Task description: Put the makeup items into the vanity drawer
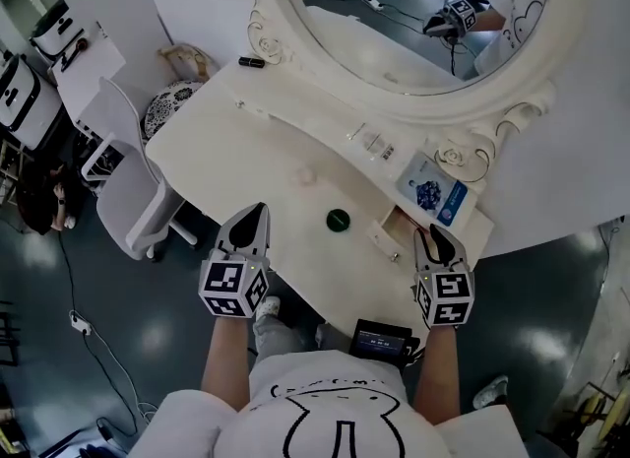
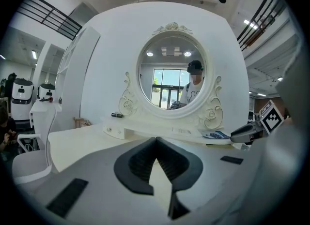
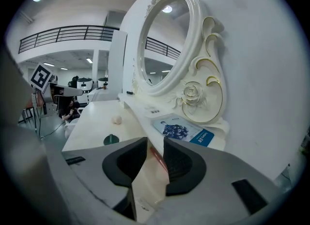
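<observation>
Far left, on the back shelf of the white wooden vanity table: a small black tube. Not put away yet.

Just below, near the table's front edge: the left gripper. Pinched fully shut, with nothing in it. Hovers over bare tabletop, well apart from every item.

Next along, out on the tabletop: a tiny pale round puff, then a flat dark green round compact. Out in the open and not touching the drawer. Probably next to be picked up.

Further right: the small white drawer, pulled open under the shelf. Right over it, and tipped down toward it: the right gripper. Open just a crack. Through that crack, in the right gripper view: a thin red stick, maybe a lip pencil. Seems to lie down in the drawer, loose and not squeezed by the pads. Hard to be fully sure. Likely one item in, then.

Far right, up on the shelf: a flat blue and white card. No telling whether meant for the drawer too.

By this count, about one thing done and at least three left. Early in the job, by the look of it.
</observation>
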`<state>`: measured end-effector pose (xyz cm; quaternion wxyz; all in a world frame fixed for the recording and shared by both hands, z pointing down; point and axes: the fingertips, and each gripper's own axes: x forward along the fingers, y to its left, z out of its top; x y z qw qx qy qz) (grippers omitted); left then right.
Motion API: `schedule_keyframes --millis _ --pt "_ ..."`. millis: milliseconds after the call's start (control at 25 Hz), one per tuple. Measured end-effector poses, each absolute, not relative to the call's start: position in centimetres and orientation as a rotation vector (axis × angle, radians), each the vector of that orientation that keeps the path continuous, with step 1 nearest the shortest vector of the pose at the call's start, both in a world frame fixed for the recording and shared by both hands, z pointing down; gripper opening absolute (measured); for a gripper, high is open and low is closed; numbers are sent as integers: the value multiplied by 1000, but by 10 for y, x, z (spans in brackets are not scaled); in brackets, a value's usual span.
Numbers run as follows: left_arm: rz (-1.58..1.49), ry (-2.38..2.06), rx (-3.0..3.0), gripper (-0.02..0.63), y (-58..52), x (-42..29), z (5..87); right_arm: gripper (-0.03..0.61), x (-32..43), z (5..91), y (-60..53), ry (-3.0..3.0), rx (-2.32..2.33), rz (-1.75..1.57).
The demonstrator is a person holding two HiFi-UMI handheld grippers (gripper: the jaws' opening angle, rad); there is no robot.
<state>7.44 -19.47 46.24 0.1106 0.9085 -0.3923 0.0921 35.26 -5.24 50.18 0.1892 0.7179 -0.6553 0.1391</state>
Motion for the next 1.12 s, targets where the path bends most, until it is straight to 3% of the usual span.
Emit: schedule_keyframes --millis 800,960,1120 --pt "246 -799 2877 31 -272 -5 431 94 233 468 -51 -1531 2391 381" --pt "246 -780 2890 31 -289 -22 430 155 215 472 -63 -1508 2447 419" --pt "252 -782 2882 31 -302 -38 436 175 202 477 -77 -1508 2459 446"
